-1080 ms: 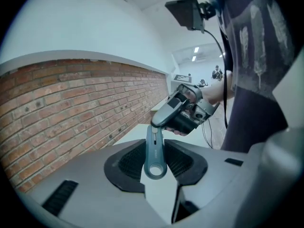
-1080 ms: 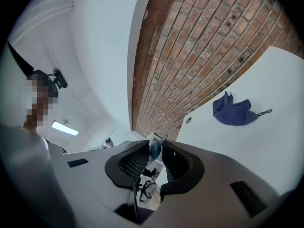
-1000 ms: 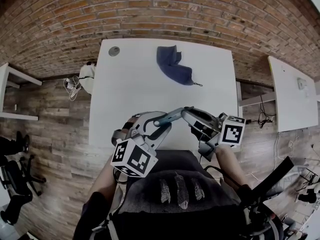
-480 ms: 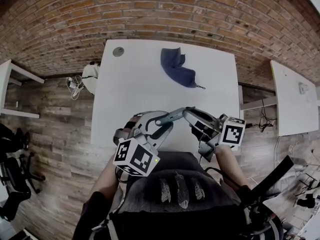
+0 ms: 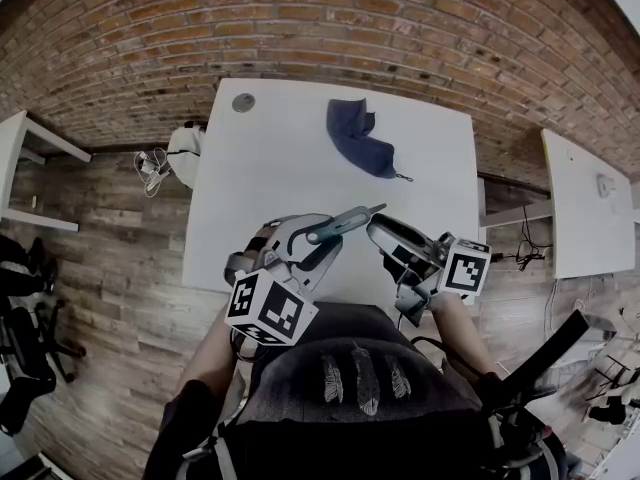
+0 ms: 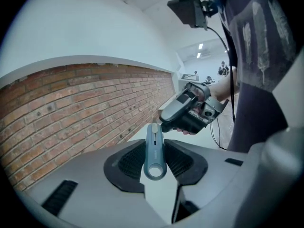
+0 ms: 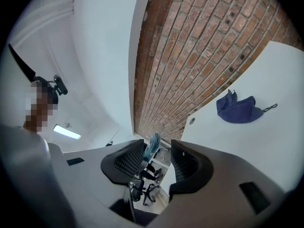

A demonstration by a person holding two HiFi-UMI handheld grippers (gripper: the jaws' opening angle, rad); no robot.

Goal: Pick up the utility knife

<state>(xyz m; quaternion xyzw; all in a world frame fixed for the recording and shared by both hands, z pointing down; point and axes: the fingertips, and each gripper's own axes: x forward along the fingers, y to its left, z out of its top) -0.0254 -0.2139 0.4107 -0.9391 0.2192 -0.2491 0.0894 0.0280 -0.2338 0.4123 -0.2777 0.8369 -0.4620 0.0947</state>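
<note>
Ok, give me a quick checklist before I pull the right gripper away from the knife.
1. Hold: left gripper shut on utility knife: ok.
2. Release: right gripper jaws have just been opening, knife end in the gap, pads off it: ok.
3. Lift: knife held clear above table: ok.
4. Path: blue cloth well away from both grippers: ok.
5. Blade retracted: cannot tell.

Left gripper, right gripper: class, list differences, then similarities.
The left gripper is shut on the utility knife; the right gripper's jaws have just been opening, pads off it. The left gripper has its ringed end; its tip end shows between the right gripper's jaws. Both carry marker cubes.
</note>
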